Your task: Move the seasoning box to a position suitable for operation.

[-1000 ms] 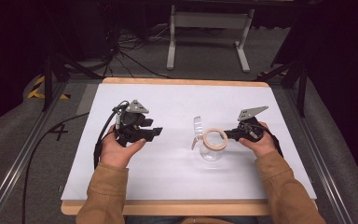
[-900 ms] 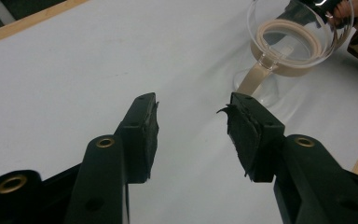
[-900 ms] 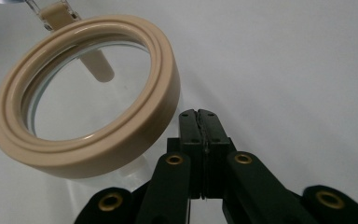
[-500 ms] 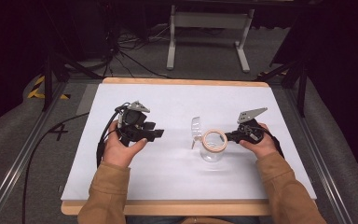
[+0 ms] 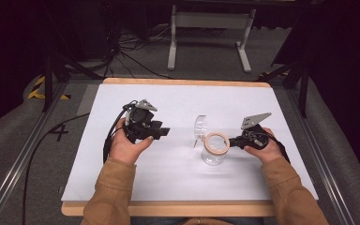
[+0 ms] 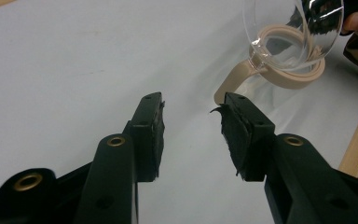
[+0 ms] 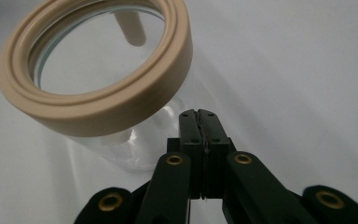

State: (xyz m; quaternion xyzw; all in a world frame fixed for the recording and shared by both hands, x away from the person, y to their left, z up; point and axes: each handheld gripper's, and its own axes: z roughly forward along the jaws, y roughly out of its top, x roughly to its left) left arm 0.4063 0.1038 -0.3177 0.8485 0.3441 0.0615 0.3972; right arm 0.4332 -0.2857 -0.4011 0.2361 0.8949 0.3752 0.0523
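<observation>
White table (image 5: 122, 183), dark room behind. Clear jar (image 5: 214, 155) with beige rim stands centre-right, hinged lid (image 5: 200, 127) flipped open. Right gripper (image 5: 234, 140) jaws pressed together, just beside the rim. Left gripper (image 5: 164, 132) jaws apart, empty, near. Opening looks done; goal unknown.

We hold left gripper (image 5: 165, 132) jaws apart, right gripper (image 5: 232, 140) jaws pressed together, both forearms low, pointing inward.
</observation>
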